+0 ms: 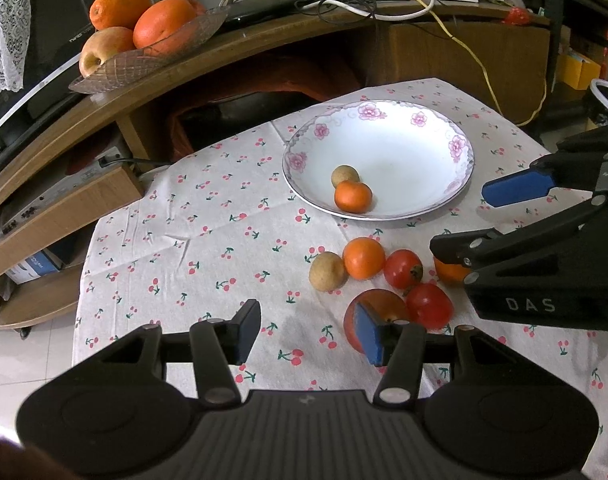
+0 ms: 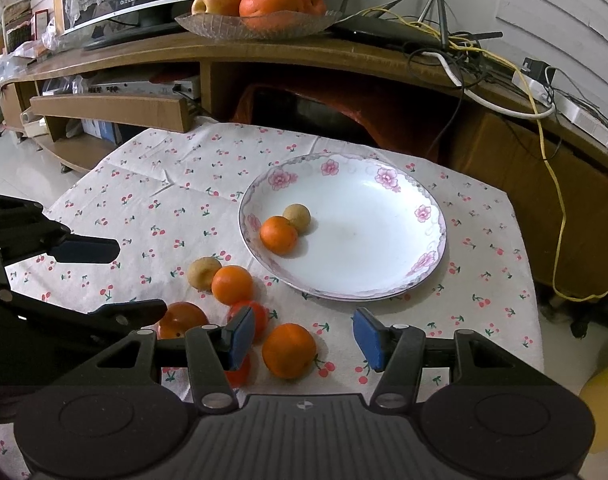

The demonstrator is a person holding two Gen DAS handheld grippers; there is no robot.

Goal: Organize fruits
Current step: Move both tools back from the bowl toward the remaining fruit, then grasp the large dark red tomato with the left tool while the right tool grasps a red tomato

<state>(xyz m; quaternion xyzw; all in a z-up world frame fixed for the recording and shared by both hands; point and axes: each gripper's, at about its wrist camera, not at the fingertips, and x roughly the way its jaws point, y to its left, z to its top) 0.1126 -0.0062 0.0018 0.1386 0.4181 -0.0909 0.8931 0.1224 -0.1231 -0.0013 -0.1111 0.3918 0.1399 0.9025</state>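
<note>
A white floral plate (image 1: 388, 136) (image 2: 368, 200) holds a small orange (image 1: 353, 197) (image 2: 279, 235) and a brown longan-like fruit (image 1: 345, 176) (image 2: 297, 218). On the cherry-print cloth lie another brown fruit (image 1: 328, 271) (image 2: 203, 273), an orange (image 1: 363, 258) (image 2: 232, 285), red tomatoes (image 1: 402, 269) and a larger orange (image 2: 289, 350). My left gripper (image 1: 309, 332) is open and empty over the cloth, its right pad in front of a red fruit (image 1: 384, 308). My right gripper (image 2: 302, 338) is open, with the larger orange between its fingers.
A wooden TV stand (image 1: 264, 40) runs behind the table. On it stand a glass dish of big oranges and an apple (image 1: 144, 36) (image 2: 260, 4), cables and a power strip (image 2: 560, 108). The cloth's edges drop off left and front.
</note>
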